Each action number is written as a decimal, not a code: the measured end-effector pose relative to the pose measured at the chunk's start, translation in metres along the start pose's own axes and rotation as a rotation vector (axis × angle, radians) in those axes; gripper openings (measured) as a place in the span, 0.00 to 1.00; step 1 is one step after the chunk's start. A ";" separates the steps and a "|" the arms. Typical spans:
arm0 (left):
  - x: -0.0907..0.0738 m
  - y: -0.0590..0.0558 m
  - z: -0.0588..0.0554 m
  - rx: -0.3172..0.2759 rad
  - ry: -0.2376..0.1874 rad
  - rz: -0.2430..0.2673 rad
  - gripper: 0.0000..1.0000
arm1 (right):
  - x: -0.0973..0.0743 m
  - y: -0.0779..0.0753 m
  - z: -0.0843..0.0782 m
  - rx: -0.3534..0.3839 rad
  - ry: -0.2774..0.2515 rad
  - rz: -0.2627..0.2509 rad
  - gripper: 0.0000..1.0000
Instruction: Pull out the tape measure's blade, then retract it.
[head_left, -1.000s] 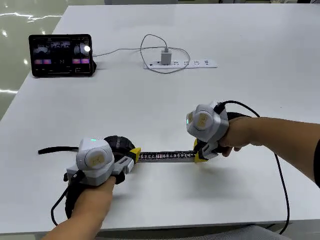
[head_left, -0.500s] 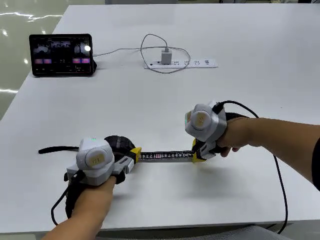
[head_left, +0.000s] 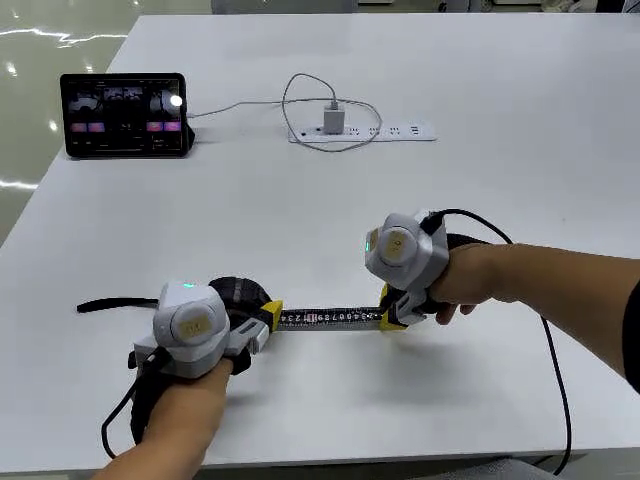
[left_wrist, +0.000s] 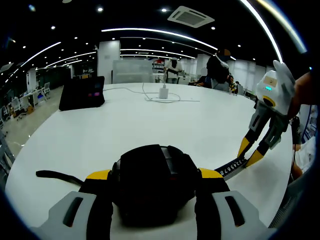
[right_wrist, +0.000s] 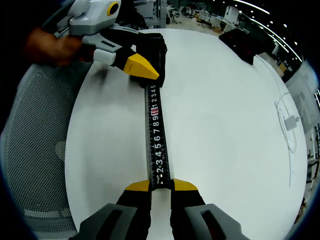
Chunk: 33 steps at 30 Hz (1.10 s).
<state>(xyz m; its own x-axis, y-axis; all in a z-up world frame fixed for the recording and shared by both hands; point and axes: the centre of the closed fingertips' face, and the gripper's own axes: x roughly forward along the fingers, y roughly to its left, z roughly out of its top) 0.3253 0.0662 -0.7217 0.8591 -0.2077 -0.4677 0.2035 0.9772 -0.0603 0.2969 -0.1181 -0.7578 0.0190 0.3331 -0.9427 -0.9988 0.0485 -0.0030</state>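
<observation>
The black tape measure case (head_left: 238, 294) lies on the white table (head_left: 330, 220) with my left gripper (head_left: 262, 322) shut around it, yellow tips on both sides. In the left gripper view the case (left_wrist: 155, 180) sits between my left gripper's (left_wrist: 156, 175) fingers. A short length of blade (head_left: 330, 318) runs right to my right gripper (head_left: 388, 319), which is shut on the blade's end. The right gripper view shows the numbered blade (right_wrist: 156, 140) stretching from my right gripper (right_wrist: 161, 186) to the case (right_wrist: 154, 47) and the left gripper (right_wrist: 136, 66).
A black wrist strap (head_left: 112, 301) trails left from the case. A tablet (head_left: 125, 113) stands at the far left. A power strip (head_left: 365, 130) with a white charger and looped cable lies at the back. The table's near edge runs just below both hands.
My right gripper has moved a little left toward the case, still holding the blade end, so the exposed blade is shorter. The left gripper and case have stayed put.
</observation>
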 end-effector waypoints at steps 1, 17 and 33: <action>0.000 0.000 0.000 0.000 0.000 0.000 0.62 | 0.000 0.000 0.000 -0.001 -0.002 0.001 0.10; 0.001 0.000 0.000 -0.001 0.000 -0.002 0.62 | 0.002 0.001 0.010 -0.018 -0.019 0.008 0.11; 0.000 0.000 0.000 -0.002 0.000 -0.003 0.62 | 0.007 0.000 0.019 0.004 -0.024 0.012 0.10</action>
<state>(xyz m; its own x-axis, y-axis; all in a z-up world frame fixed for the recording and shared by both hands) 0.3254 0.0664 -0.7215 0.8585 -0.2103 -0.4678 0.2048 0.9767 -0.0633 0.2974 -0.0982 -0.7580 0.0086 0.3565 -0.9343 -0.9988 0.0478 0.0091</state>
